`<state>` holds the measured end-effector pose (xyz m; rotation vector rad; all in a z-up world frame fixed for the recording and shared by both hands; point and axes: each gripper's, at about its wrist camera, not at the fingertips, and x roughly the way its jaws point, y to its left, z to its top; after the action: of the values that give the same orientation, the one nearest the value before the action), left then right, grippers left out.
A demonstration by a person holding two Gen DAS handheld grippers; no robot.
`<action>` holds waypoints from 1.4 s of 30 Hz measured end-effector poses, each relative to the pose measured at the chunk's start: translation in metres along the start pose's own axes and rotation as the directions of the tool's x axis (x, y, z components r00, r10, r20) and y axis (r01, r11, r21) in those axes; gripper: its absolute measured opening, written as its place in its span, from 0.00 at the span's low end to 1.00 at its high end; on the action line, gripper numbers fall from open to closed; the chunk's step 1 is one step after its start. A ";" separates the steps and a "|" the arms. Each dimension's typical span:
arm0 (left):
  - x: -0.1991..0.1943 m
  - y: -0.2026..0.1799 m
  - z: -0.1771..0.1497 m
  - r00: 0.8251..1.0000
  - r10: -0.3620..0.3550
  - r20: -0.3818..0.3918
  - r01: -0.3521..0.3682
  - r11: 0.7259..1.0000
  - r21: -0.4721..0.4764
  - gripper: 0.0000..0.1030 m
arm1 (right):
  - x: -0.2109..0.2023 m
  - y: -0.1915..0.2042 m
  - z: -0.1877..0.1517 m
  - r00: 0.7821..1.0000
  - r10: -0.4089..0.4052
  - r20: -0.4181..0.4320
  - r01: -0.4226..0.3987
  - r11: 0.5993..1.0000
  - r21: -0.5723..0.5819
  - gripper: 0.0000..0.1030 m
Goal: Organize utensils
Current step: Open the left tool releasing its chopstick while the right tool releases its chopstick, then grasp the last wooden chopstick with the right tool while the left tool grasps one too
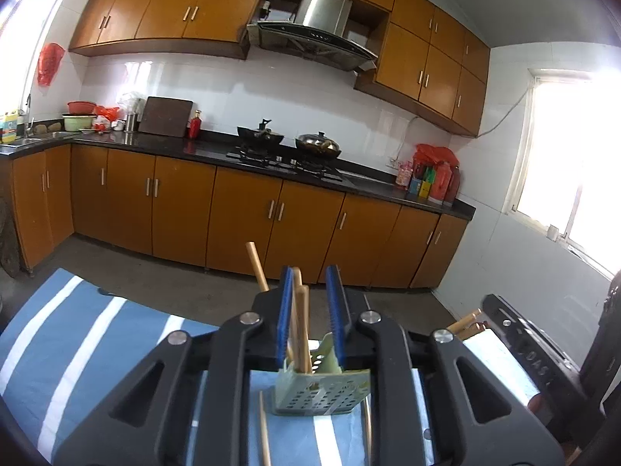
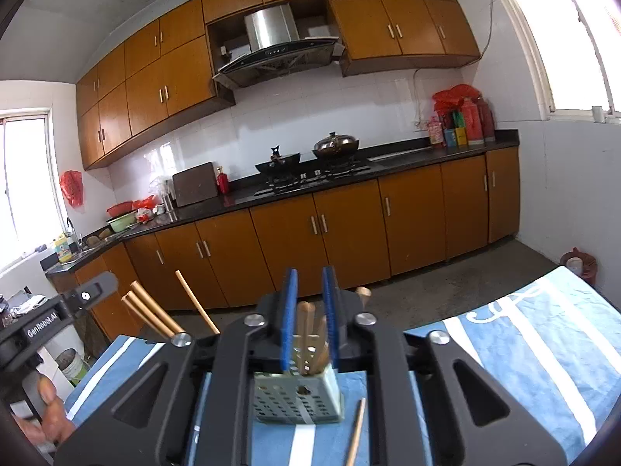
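Observation:
A pale green perforated utensil holder [image 1: 314, 392] stands on the blue striped cloth and also shows in the right wrist view [image 2: 299, 398]. Several wooden chopsticks [image 1: 300, 322] stand in it. My left gripper [image 1: 311, 275] is open, its blue pads either side of the standing chopsticks above the holder, not pressing them. My right gripper [image 2: 309, 277] is open too, its pads framing the chopsticks [image 2: 306, 334] in the holder. Loose chopsticks lie on the cloth beside the holder [image 1: 264, 431] [image 2: 355, 431]. The other gripper's body shows at the left of the right wrist view [image 2: 46, 322].
The table wears a blue cloth with white stripes [image 1: 70, 345] [image 2: 543, 349]. Beyond it are orange kitchen cabinets [image 1: 248, 209], a black counter with two woks on a stove [image 1: 287, 143], and a range hood [image 1: 314, 35]. A bucket [image 2: 71, 367] stands on the floor.

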<state>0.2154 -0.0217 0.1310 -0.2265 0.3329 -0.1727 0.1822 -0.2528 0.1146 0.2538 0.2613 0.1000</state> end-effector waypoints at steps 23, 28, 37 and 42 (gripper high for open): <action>-0.006 0.081 -0.163 0.902 0.163 -0.399 -0.160 0.986 0.041 0.32 | 0.008 -0.011 -0.201 0.837 -0.044 -0.545 0.048 0.999 -0.006 0.34; -0.002 0.076 -0.174 0.893 0.153 -0.424 -0.149 0.988 0.043 0.32 | 0.015 -0.001 -0.216 0.818 -0.096 -0.568 0.062 0.995 -0.078 0.27; 0.006 0.062 -0.192 0.877 0.127 -0.464 -0.119 0.992 0.048 0.32 | 0.016 -0.024 -0.214 0.817 -0.199 -0.542 0.165 0.980 -0.111 0.07; 0.014 0.045 -0.203 0.867 0.104 -0.488 -0.079 0.994 0.072 0.38 | 0.014 -0.059 -0.204 0.796 -0.292 -0.530 0.298 0.951 -0.078 0.07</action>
<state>0.1653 -0.0202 -0.0709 -0.1127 0.8468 -0.1429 0.1447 -0.2603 -0.0945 0.1862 0.8619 -0.1473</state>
